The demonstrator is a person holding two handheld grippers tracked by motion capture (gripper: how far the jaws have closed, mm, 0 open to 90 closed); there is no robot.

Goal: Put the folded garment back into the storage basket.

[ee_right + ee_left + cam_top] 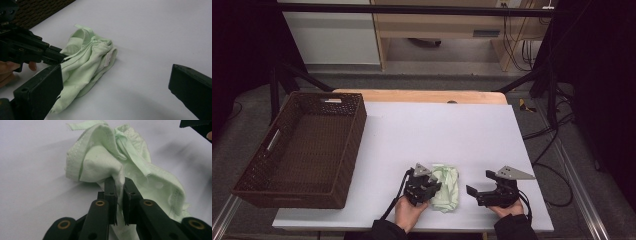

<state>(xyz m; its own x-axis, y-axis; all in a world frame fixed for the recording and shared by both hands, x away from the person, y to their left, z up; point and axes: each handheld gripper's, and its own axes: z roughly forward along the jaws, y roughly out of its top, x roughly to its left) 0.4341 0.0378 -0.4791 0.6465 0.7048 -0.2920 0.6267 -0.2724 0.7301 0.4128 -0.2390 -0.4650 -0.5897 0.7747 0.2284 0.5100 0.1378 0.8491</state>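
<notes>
A crumpled pale green cloth [448, 186] lies near the front edge of the white table top [437, 127]. My left gripper [435, 189] sits at the cloth's left side, held by a hand. In the left gripper view the jaws [120, 183] stand nearly together, shut on a raised fold of the cloth [100, 162]. My right gripper [479, 182] rests a little to the right of the cloth, apart from it. Its jaws [112, 75] are spread wide with nothing between them, and beyond them lies the cloth [87, 65] with the left gripper [62, 57] pinching its edge.
A dark brown wicker basket [357, 120] with nothing in it stands at the table's left side, its front corner overhanging the edge. A corner of the basket [37, 10] appears past the left gripper. Bare white surface stretches behind the cloth. Cables hang off to the right.
</notes>
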